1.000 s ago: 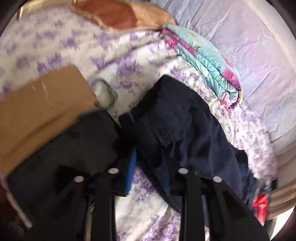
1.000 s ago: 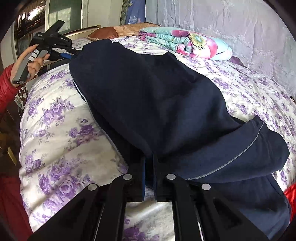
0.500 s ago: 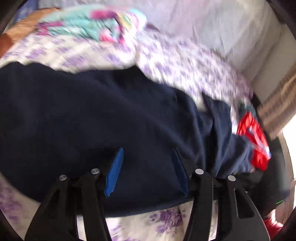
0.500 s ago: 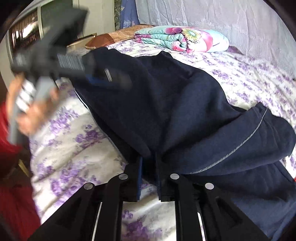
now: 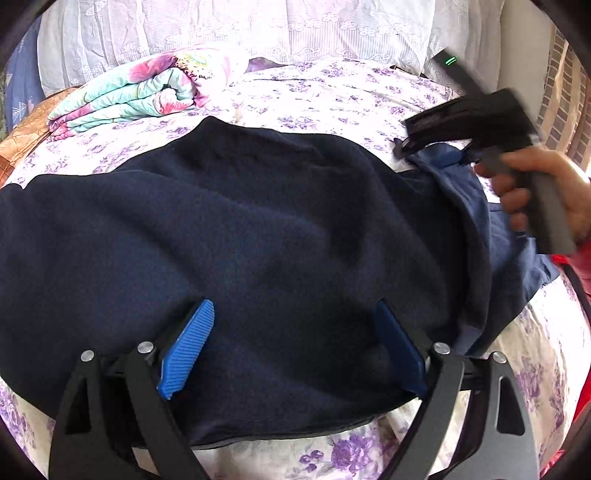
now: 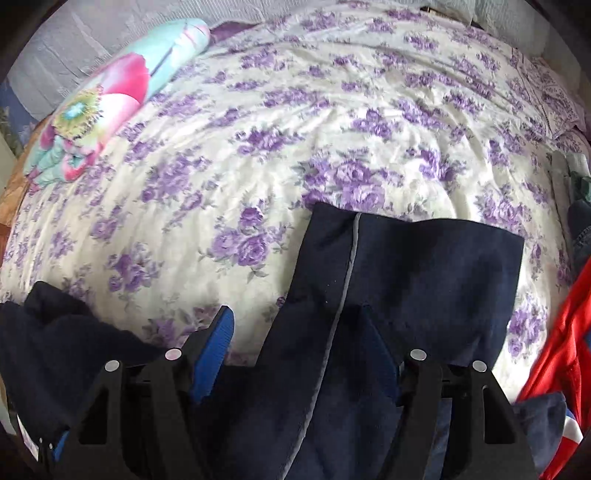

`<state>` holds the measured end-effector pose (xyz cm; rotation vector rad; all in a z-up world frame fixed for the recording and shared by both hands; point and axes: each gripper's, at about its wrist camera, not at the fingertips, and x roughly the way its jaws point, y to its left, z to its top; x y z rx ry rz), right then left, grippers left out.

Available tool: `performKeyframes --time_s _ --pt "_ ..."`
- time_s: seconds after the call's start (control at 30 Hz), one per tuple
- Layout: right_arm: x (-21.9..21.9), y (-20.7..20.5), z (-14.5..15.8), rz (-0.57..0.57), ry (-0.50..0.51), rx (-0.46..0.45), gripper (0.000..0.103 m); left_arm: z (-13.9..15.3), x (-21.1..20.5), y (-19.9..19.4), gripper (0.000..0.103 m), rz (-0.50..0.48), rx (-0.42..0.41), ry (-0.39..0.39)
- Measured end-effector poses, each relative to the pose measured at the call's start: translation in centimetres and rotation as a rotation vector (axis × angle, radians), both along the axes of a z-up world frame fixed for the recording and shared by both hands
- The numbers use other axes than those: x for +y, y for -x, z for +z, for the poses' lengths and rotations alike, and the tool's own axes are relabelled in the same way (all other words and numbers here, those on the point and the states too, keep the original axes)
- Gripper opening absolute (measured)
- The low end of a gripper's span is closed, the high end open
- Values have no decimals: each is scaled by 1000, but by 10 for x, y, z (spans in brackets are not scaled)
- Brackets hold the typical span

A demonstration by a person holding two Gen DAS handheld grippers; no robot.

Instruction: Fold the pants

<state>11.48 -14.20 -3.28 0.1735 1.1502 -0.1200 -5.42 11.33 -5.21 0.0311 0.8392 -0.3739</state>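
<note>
Bed in purple-flowered sheet [image 5: 332, 92], pale lace curtain [image 5: 258, 26] behind, daylight

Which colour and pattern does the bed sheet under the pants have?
The bed sheet is white with purple flowers, clearest in the right wrist view.

Bedroom in a home. Bed [image 6: 332, 110] fills the view, covered by a white sheet with purple flowers. Folded floral quilt [image 5: 140, 92] by the far edge (pink and turquoise). Pale lace-patterned curtain [image 5: 295, 22] behind the bed. Brick wall [image 5: 570, 107] at right.
</note>
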Motion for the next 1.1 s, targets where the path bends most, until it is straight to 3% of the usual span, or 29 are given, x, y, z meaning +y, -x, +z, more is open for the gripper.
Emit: performKeyframes --time_s 0.07,0.13,0.17,0.2,0.27,0.4,0.47,0.53,0.63,0.73,0.8,0.9,1.0,1.07,1.1 --pt "2 6 -4 12 19 -38 72 0 1 0 89 -9 0 8" --pt "2 17 -1 26 44 -84 51 -1 0 0 93 -20 2 15" --pt "-4 23 1 27 24 -105 28 -1 0 -1 93 -25 3 17" --pt "-17 28 5 19 -31 -125 15 -1 0 -1 94 -29 3 19" --pt "-45 45 17 -21 -148 -185 6 -1 -1 0 94 -31 3 21" --pt "-99 121 62 -116 -256 -387 6 0 0 1 94 -39 0 30" --pt "-130 179 72 -189 -337 -468 4 2 3 4 94 -47 -10 54" --pt "-152 233 60 -251 -410 -478 4 4 7 6 94 -53 -18 87" --pt "-161 274 18 -318 -434 -390 2 5 9 4 95 -58 -14 104" --pt "-170 282 -15 -353 -534 -331 3 4 5 4 96 -60 -11 80" --pt "-171 284 -9 -358 -566 -351 6 4 5 5 96 -61 -10 72" --pt "-167 287 19 -315 -529 -426 10 5 5 7 96 -58 -14 63" --pt "-164 279 19 -299 -490 -415 19 8 6 6 96 -43 -11 72" --pt "-167 268 1 -297 -468 -359 19 13 5 7 96 -44 -6 99" --pt "-172 265 -12 -310 -498 -330 9 16 5 7 96 -48 -2 130"
